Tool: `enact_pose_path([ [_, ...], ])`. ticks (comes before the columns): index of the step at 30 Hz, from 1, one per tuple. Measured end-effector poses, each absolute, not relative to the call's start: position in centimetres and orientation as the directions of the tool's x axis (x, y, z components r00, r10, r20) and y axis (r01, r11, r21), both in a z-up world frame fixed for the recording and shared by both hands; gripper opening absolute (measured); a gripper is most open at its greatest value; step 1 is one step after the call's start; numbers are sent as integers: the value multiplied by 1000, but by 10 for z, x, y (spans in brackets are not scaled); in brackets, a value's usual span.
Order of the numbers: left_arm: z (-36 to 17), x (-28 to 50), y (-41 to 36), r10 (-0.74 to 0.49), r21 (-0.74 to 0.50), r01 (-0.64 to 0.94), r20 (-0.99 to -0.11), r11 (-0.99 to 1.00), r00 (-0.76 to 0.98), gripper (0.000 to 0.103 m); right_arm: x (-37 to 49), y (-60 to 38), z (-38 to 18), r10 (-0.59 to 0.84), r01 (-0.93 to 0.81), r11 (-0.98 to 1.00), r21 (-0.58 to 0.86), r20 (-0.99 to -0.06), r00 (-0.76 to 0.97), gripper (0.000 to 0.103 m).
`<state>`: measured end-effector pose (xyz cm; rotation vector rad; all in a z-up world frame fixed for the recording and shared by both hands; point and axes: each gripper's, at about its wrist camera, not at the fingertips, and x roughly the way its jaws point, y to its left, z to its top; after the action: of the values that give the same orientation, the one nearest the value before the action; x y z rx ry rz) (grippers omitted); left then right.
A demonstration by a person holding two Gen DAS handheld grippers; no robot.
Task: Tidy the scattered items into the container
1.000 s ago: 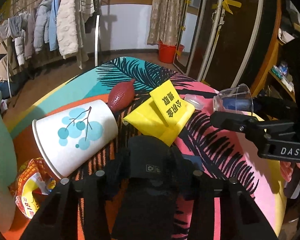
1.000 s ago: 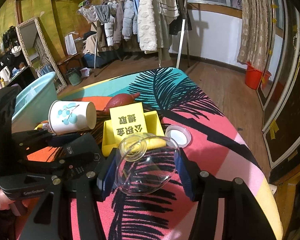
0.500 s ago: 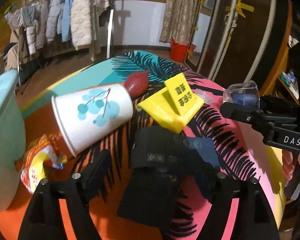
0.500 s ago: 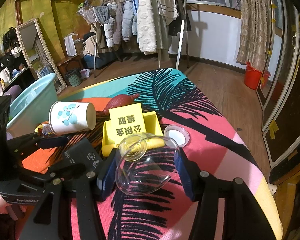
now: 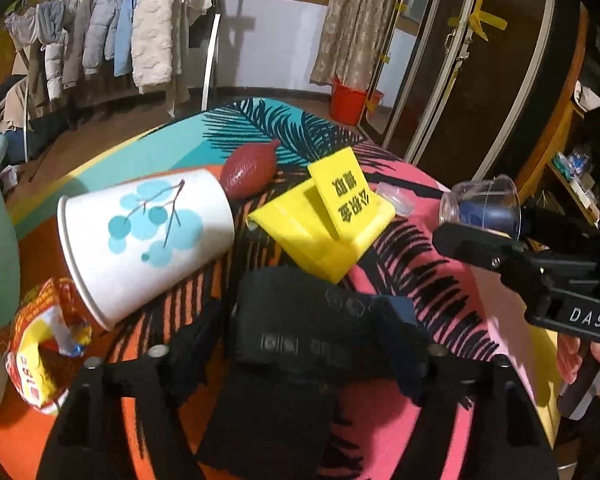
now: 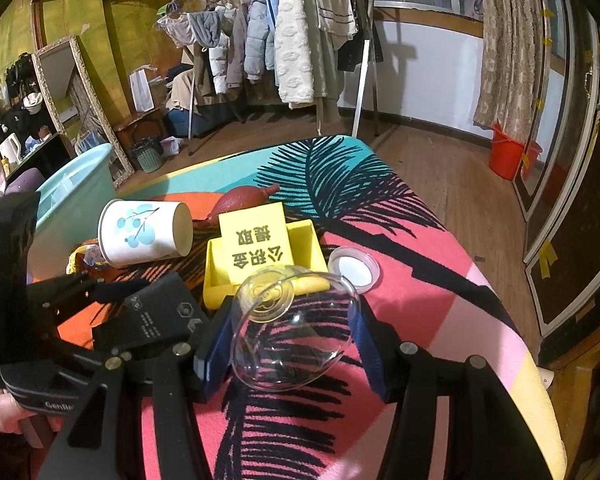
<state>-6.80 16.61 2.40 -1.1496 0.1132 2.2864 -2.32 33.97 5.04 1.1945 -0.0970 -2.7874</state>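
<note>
My right gripper (image 6: 292,344) is shut on a clear plastic cup (image 6: 296,332) and holds it above the table; the cup also shows in the left wrist view (image 5: 482,206). My left gripper (image 5: 300,340) is shut on a black pouch (image 5: 308,320), which also shows in the right wrist view (image 6: 156,316). A white paper cup with blue dots (image 5: 144,236) lies on its side. A yellow sign holder (image 5: 328,220), a dark red bulb (image 5: 250,168), a clear lid (image 6: 354,268) and a snack wrapper (image 5: 40,356) lie on the table. The light blue container (image 6: 72,196) stands at the left.
The table has a colourful palm-leaf cloth (image 6: 420,280). A clothes rack (image 6: 292,40) with coats stands behind it. A red bucket (image 6: 508,152) and dark cabinet doors (image 5: 480,80) are at the right. A mirror (image 6: 76,96) leans at the left.
My left gripper with the black pouch has lifted and swung left, bringing the paper cup and wrapper nearer. My right gripper still holds the clear cup in place.
</note>
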Motion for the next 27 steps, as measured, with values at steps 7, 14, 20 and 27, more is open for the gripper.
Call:
enact_pose_path([
  [7,25,-69,166,467,-179,-541,-755,-822,-461,51,-22,343,51,-125,68,-992,108,-715,-688,60],
  [14,30,-61,164,449,-163,-530,-758,-832,-473,56,-20,342,52,-126,69,-992,109,-714,-689,60],
  [20,38,-44,156,459,-177,-514,-738,-839,-494,70,-20,344,52,-126,66,-992,112,-711,-691,60],
  [27,45,-30,150,449,-175,-485,-717,-857,-534,80,-19,343,52,-129,69,-991,113,-710,-692,60],
])
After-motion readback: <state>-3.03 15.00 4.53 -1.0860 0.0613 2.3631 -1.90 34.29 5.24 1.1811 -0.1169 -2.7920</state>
